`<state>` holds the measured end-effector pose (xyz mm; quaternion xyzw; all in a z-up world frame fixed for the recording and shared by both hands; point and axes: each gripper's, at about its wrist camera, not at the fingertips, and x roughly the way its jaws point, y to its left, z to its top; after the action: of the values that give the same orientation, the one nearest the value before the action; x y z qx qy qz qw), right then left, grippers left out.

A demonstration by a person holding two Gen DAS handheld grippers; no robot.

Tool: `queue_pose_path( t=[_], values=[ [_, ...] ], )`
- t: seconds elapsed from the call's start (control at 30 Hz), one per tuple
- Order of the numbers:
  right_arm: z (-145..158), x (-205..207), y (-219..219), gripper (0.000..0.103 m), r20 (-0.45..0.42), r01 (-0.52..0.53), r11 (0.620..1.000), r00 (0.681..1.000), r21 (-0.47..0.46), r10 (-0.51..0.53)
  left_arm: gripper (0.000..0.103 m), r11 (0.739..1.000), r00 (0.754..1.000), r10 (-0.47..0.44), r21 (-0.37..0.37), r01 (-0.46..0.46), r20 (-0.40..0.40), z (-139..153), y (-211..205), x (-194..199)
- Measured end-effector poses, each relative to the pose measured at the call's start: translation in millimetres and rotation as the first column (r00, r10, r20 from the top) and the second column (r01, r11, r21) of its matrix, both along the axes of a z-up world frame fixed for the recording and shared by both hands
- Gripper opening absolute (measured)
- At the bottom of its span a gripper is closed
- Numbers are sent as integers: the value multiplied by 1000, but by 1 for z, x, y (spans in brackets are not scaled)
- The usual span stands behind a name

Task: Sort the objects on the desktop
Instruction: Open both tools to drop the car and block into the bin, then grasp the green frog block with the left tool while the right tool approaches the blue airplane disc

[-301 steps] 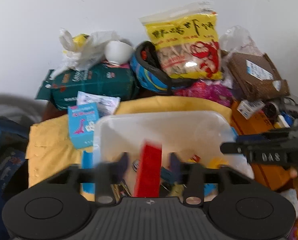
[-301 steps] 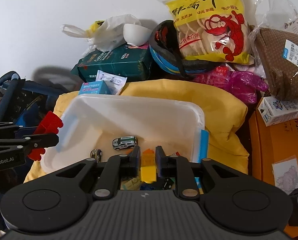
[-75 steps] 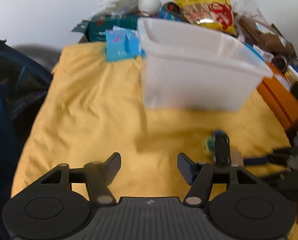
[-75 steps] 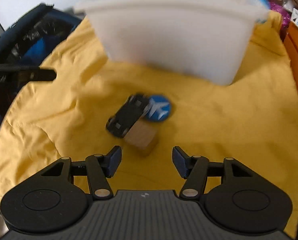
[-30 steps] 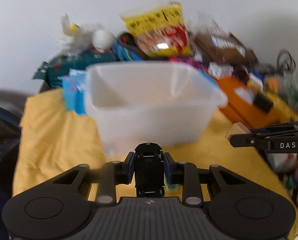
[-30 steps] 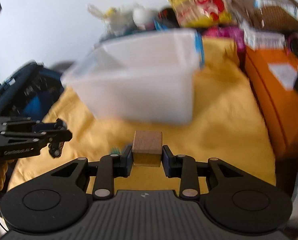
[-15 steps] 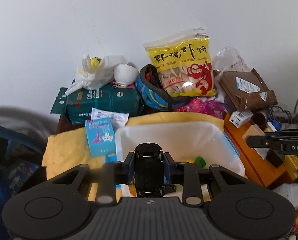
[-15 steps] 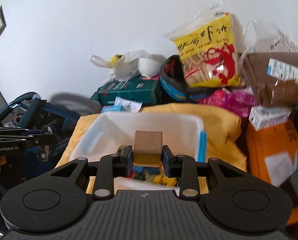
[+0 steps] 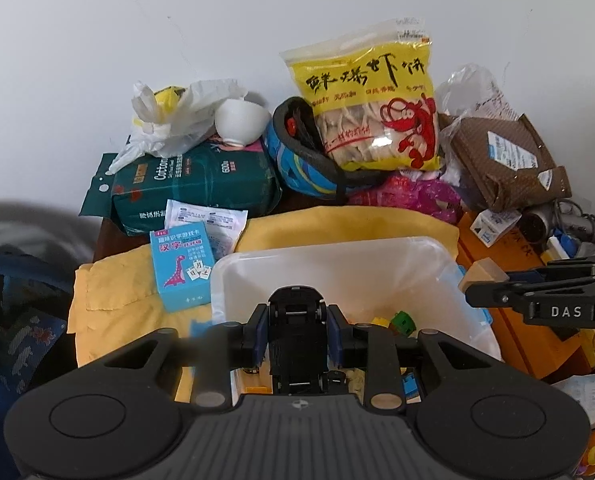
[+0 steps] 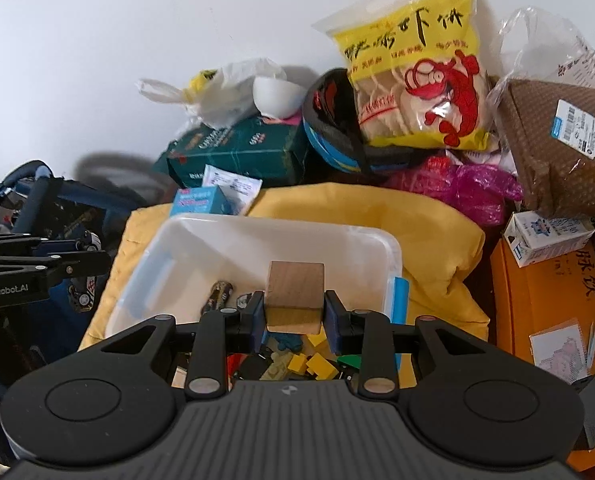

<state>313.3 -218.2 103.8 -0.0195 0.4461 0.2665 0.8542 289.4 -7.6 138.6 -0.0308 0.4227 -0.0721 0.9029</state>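
My left gripper (image 9: 296, 330) is shut on a black toy car (image 9: 296, 344), held above the near end of the white plastic bin (image 9: 233, 264). My right gripper (image 10: 295, 316) is shut on a wooden block (image 10: 295, 294), held over the same bin (image 10: 393, 256). Small toys and bricks (image 10: 309, 362) lie in the bin's near part. The right gripper with the block (image 9: 483, 274) shows at the right edge of the left wrist view. The left gripper with the car (image 10: 83, 292) shows at the left edge of the right wrist view.
The bin sits on a yellow cloth (image 9: 109, 280). A blue card box (image 9: 179, 270) lies left of it. Behind are a green pack (image 9: 193, 184), a white bowl (image 9: 241, 122), a helmet (image 9: 297, 160), a yellow snack bag (image 9: 369, 108). An orange box (image 10: 549, 300) is on the right.
Both grippers have come a little lower and closer over the bin, still holding the car and the block. The bin's inside shows more.
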Motion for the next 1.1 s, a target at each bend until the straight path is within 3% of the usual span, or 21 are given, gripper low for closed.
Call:
queue_pose_path(
  t=[0.07, 0.1, 0.13, 0.27, 0.47, 0.57, 0.63, 0.8, 1.07, 1.1],
  values=[
    [-4, 3, 3, 36, -8, 5, 1000, 1000, -17, -5, 42, 1000, 1000, 10, 11, -10, -7, -2, 0, 3],
    [-6, 5, 4, 45, -5, 10, 1000, 1000, -27, -10, 52, 1000, 1000, 21, 18, -20, -8, -3, 0, 4],
    [-7, 6, 4, 52, 0, 7, 999, 1000, -35, -7, 54, 999, 999, 32, 23, -32, -7, -5, 1, 5],
    [-9, 5, 1, 53, 8, -6, 999, 1000, -41, 7, 54, 999, 1000, 20, 32, -20, 7, -8, 2, -1],
    [-12, -35, -17, 53, 54, -44, 998, 998, 35, 42, 59, 998, 991, -61, -10, 62, 121, -29, -13, -65],
    [-27, -74, -32, 55, 103, -63, 997, 993, 53, 57, 59, 993, 983, -114, 8, 114, 143, -62, -31, -106],
    [-45, -99, -41, 57, 116, -68, 997, 991, 44, 62, 59, 990, 984, -143, 23, 142, 105, -93, -45, -125],
    [-95, -133, -57, 57, 34, -21, 1000, 999, 2, 21, 59, 979, 982, -191, 75, 191, -11, -164, -75, -137],
    [-115, -152, -70, 57, -21, -8, 999, 1000, -35, 7, 50, 978, 982, -183, 88, 187, -47, -203, -89, -115],
    [-115, -152, -71, 57, -22, -7, 999, 1000, -38, 6, 41, 979, 982, -184, 80, 187, -40, -203, -89, -114]
  ],
)
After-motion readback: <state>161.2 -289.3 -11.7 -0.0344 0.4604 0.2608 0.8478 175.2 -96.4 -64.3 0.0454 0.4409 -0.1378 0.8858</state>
